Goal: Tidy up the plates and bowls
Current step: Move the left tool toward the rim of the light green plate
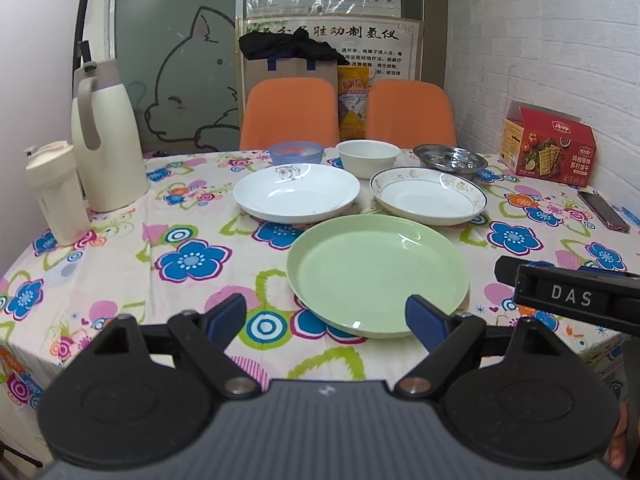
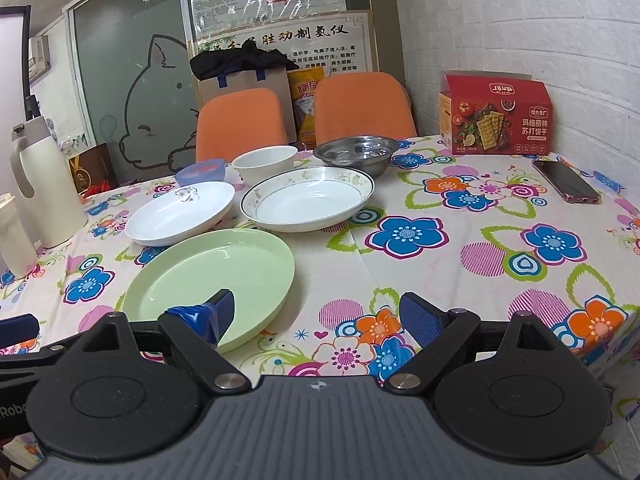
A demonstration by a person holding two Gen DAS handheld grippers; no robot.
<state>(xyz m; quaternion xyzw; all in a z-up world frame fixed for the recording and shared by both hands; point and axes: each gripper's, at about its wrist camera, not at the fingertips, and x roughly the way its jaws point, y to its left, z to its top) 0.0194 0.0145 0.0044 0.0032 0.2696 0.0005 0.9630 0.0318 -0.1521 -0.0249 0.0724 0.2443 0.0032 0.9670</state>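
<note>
The metal bowl (image 1: 450, 159) is shining. The green plate (image 1: 376, 272) is looking glossy, smooth. The flowered cloth (image 1: 120, 248) is looking matt.

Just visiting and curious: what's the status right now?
Left gripper open, right gripper open, both empty. Green plate nearest, untouched. Nothing blocking it.

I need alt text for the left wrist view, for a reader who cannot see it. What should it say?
The open left gripper hovers at the near edge of a green plate on a flowered tablecloth. Behind the plate lie two white plates, then a blue bowl, a white bowl and a steel bowl.
</note>
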